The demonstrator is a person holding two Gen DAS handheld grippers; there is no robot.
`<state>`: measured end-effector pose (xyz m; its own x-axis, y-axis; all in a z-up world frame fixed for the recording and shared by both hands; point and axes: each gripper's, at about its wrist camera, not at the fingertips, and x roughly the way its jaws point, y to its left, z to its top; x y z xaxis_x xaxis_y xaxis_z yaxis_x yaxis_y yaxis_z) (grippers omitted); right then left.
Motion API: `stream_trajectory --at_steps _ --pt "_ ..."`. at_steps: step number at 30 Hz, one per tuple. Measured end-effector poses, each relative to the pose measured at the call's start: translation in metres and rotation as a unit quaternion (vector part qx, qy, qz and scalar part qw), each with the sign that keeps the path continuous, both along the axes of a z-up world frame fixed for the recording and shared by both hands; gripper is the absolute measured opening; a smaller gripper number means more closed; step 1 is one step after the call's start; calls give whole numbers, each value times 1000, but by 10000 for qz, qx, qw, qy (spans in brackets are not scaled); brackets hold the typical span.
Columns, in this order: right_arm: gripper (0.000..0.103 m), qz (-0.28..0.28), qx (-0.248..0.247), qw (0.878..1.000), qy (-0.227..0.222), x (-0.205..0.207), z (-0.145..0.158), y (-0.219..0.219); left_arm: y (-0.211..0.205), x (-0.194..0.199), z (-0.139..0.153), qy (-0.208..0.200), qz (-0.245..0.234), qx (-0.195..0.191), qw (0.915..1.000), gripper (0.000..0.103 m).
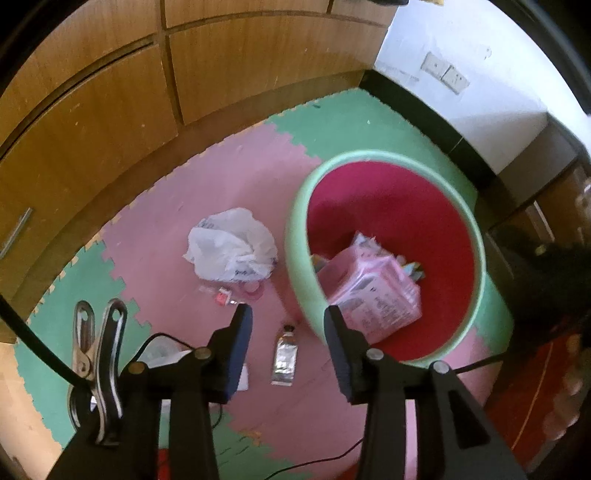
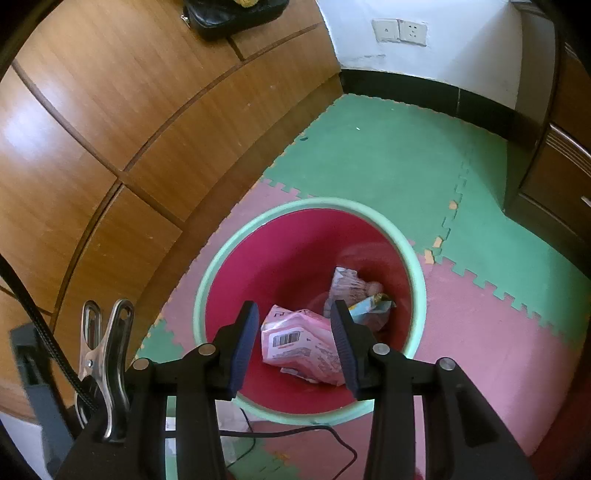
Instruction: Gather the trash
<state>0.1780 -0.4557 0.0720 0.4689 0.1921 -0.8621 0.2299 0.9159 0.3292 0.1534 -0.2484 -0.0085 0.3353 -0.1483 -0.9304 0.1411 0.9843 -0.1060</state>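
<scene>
A bin with a green rim (image 1: 295, 221) (image 2: 199, 295) and red inside stands on the foam mat. A pink wrapper (image 1: 373, 291) (image 2: 295, 343) lies inside it, with more wrappers (image 2: 354, 288) behind. On the mat left of the bin lie a crumpled white plastic bag (image 1: 231, 245), a small red scrap (image 1: 223, 296) and a silver tube (image 1: 285, 356). My left gripper (image 1: 288, 347) is open and empty above the tube. My right gripper (image 2: 293, 343) is open and empty above the bin's mouth.
Wooden cabinet doors (image 1: 110, 129) (image 2: 92, 147) run along the left. A white wall with sockets (image 2: 399, 31) and a black skirting stand at the back. Dark furniture (image 2: 554, 166) is at the right. A black cable (image 2: 295, 432) lies on the pink and green mat (image 2: 388, 155).
</scene>
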Motion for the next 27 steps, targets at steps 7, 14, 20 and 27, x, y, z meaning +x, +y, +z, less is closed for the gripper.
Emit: stream_trajectory --at_steps 7,14,20,27 --pt "42 100 105 9999 -83 -7 7 1 5 -8 -30 324 -15 322 9990 48" --pt "42 178 267 9994 -157 -13 7 4 7 -12 -65 690 -60 446 9966 51" --pt "42 306 346 9989 -118 -13 6 8 9 -19 -102 849 -266 700 9936 52" --pt "42 438 386 9980 -256 -15 16 15 10 -30 -154 1070 -360 600 9918 58"
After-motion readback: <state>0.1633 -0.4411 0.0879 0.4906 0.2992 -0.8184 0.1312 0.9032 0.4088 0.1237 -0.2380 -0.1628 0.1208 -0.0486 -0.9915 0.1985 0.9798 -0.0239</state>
